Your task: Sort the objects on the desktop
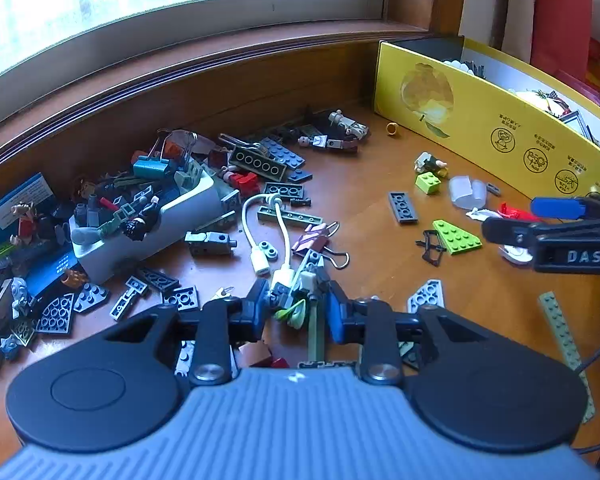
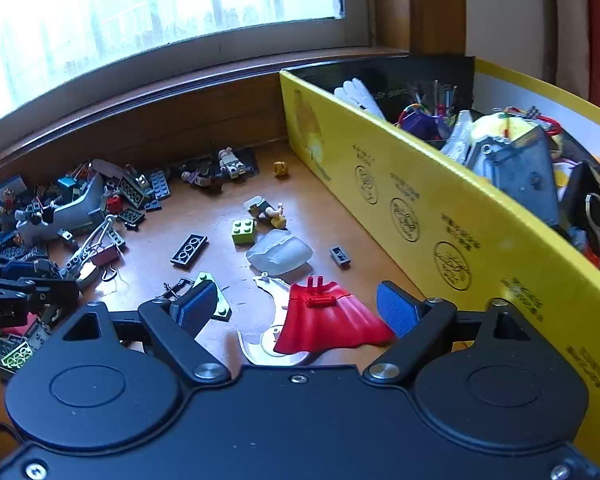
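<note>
Between our left hand-held gripper's (image 1: 300, 310) half-closed pads sits a small grey-and-green brick cluster (image 1: 300, 294) on the table (image 1: 380, 240); we cannot tell whether it is pinched. Our right hand-held gripper (image 2: 296, 308) is spread around a red cape piece (image 2: 328, 320), seemingly lined up to grasp it. Only the right view shows inside the yellow box (image 2: 420, 216) at its right, already holding sorted items.

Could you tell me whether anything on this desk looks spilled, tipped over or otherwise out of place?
Yes. The white tray lies tilted on the wooden desk, with bricks and binder clips strewn around it. A white cable snakes through the loose pieces. The yellow box stands upright and already holds things.
</note>
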Available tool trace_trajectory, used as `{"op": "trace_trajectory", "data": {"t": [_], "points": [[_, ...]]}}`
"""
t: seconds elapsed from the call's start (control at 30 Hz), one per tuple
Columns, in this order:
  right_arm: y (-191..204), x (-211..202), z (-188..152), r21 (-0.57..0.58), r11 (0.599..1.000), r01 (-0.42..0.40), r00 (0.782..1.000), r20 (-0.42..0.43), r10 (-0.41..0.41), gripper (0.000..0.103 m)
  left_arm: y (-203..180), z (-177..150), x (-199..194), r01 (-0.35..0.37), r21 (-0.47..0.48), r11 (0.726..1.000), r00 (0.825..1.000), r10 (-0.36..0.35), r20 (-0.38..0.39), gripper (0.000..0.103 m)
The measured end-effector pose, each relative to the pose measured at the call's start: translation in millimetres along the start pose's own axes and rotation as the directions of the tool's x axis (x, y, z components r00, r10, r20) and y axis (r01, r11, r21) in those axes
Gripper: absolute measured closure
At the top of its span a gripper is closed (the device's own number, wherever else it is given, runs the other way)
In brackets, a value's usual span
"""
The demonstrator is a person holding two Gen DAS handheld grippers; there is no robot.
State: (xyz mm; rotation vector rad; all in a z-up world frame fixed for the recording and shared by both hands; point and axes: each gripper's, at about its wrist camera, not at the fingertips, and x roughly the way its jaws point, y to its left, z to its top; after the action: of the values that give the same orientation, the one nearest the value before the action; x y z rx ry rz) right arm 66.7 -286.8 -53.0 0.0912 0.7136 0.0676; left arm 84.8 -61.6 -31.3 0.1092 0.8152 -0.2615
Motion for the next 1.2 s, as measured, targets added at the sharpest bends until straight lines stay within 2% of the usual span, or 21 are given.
{"op": "trace_trajectory", "data": {"t": [0.07,0.27,0.33,0.37,0.4,0.43,0.5,0.67,0.77,0.93,0.97,1.0,1.03,1.07,1.2], "points": [[-4,2,-2,0.022,1.000,-0.011,1.000,-0.004,0.011,0.017,1,0,-1,0.004,-0.005,1.000,1.000,-0.004,0.006,0.052],[-10,-2,-5,0.035,0.999,-0.028,1.000,0.014,0.027,0.020,1,1,-1,0.017,-0.008,1.000,1.000,-0.017,0.015,0.052],[-10,-4,-6,0.029,1.000,-0.010,1.000,0.023,0.010,0.034,0,1,0,0.017,-0.008,1.000,1.000,-0.017,0.012,0.052],[-11,-5,-6,0.027,1.000,-0.002,1.000,0.025,0.001,0.054,0,1,0,0.017,-0.007,1.000,1.000,-0.017,0.010,0.055],[-12,-5,-6,0.032,0.999,0.002,1.000,0.024,-0.003,0.063,0,1,0,0.016,-0.005,1.000,1.000,-0.016,0.010,0.059],[-14,-6,-6,0.042,0.999,-0.008,1.000,0.027,0.007,0.066,0,1,-1,0.014,-0.004,1.000,1.000,-0.014,0.012,0.067],[-15,-9,-5,0.054,0.999,-0.009,0.999,0.035,0.007,0.080,0,1,-2,0.017,-0.005,1.000,1.000,-0.016,0.018,0.067],[-14,-13,-5,0.054,0.998,0.010,0.999,0.046,-0.013,0.087,0,2,-5,0.009,-0.003,1.000,1.000,-0.009,0.027,0.067],[-16,-21,-5,0.062,0.998,0.011,0.998,0.065,-0.015,0.094,0,2,-4,0.005,-0.005,1.000,1.000,-0.005,0.024,0.067],[-12,-26,-4,0.011,0.999,0.030,0.999,0.043,-0.031,0.092,0,2,-3,0.004,0.000,1.000,1.000,-0.004,0.021,0.066],[-10,-26,-5,-0.006,0.999,0.050,0.998,0.042,-0.050,0.084,0,1,-3,0.005,0.001,1.000,1.000,-0.005,0.019,0.062],[-10,-27,-7,-0.023,0.997,0.069,0.997,0.044,-0.068,0.061,0,1,-3,0.005,0.003,1.000,1.000,-0.005,0.018,0.061],[-10,-27,-9,-0.034,0.996,0.085,0.995,0.052,-0.083,0.047,0,0,-2,0.003,0.003,1.000,1.000,-0.003,0.016,0.061],[-11,-28,-10,-0.037,0.997,0.073,0.996,0.053,-0.071,0.043,-1,0,-2,0.002,0.002,1.000,1.000,-0.002,0.016,0.061],[-15,-21,-13,-0.023,0.998,0.065,0.998,0.016,-0.065,0.042,-1,-1,0,0.002,0.000,1.000,1.000,-0.002,0.017,0.061]]}}
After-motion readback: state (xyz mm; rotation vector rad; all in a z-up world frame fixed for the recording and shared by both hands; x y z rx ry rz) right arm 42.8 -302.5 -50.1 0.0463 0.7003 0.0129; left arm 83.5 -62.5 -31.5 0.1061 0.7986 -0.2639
